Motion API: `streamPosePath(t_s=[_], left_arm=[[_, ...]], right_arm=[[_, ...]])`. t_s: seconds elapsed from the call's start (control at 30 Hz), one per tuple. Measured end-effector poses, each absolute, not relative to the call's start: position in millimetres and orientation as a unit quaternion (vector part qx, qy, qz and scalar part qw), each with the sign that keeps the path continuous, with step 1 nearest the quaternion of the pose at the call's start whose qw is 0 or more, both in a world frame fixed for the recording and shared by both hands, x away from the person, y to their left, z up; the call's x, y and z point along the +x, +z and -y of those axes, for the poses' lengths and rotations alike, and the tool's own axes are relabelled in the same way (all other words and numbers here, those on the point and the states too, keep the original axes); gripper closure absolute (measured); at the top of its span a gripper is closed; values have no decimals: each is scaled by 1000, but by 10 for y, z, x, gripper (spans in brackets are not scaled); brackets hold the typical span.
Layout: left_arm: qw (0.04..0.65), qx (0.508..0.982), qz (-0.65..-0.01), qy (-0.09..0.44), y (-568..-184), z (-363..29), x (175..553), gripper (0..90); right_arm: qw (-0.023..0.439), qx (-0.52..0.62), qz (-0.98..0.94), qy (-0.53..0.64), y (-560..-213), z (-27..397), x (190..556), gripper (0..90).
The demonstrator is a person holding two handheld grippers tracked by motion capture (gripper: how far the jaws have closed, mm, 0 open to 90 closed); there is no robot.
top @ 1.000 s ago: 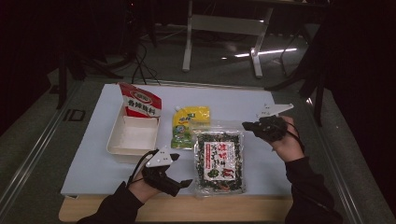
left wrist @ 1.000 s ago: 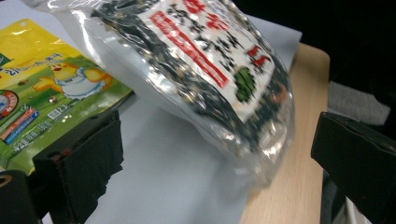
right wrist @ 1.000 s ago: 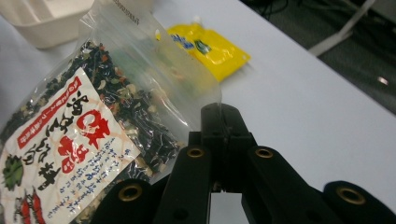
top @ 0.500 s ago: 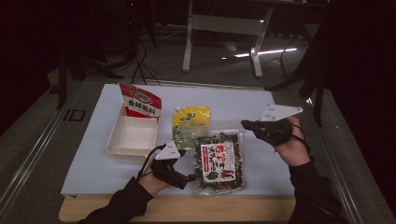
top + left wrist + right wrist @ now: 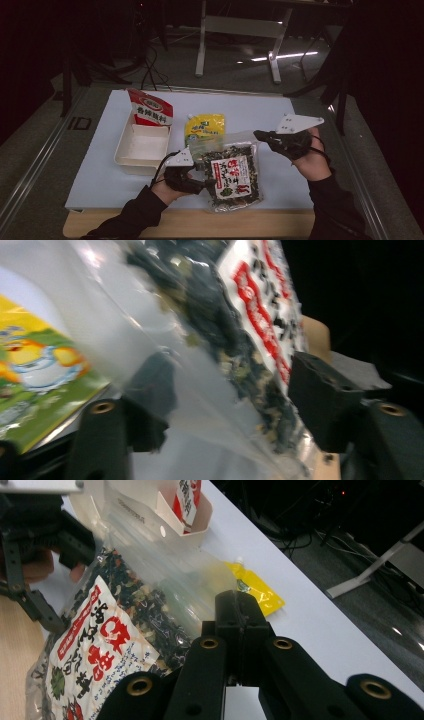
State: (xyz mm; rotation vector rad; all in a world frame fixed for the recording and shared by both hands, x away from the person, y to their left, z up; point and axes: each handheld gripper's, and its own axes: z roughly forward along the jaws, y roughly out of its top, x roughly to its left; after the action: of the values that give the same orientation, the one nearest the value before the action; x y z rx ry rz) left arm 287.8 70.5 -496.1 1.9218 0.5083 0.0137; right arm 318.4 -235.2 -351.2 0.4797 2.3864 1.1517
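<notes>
**Two grippers on one clear bag**

The bag (image 5: 234,176) of dark dried bits with a red-and-white label lies at the near middle of the white table (image 5: 90,170), its top corner lifted toward the right.

The left gripper (image 5: 207,184) reaches in from the bag's left edge. Its jaws have just been closing; in the left gripper view the bag (image 5: 235,355) sits between the two black jaws, one on either side of the plastic, and whether the pads already press on it cannot be told there.

The right gripper (image 5: 259,135) is held above the table at the bag's upper right corner. In the right gripper view its jaws stand pressed together on the clear top strip of the bag (image 5: 150,580), pinching it.

Just behind the bag lies a yellow pouch (image 5: 205,129), partly under the bag's clear top, so it is touching or very nearly so. Left of that stands a white tray (image 5: 142,146), close beside the left gripper, with a red-and-white packet (image 5: 149,109) leaning at its far end. Beyond the table, a white stand (image 5: 240,35) rises from the dark floor.
</notes>
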Motion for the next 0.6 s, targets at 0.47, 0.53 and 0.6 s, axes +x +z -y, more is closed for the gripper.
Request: streamPosePath(t_s=[0.47,0.53,0.6], left_arm=[[545,817,-186,-20,-4726,-582,2662,740],[546,815,-194,-17,-4693,-599,2653,754],[547,815,-193,-15,-4648,-610,2637,759]], right_arm=[[233,165,-858,427,-3393,2377,3100,900],[228,164,-853,439,-3354,2396,3078,900],[228,160,-848,451,-3311,2411,3050,894]])
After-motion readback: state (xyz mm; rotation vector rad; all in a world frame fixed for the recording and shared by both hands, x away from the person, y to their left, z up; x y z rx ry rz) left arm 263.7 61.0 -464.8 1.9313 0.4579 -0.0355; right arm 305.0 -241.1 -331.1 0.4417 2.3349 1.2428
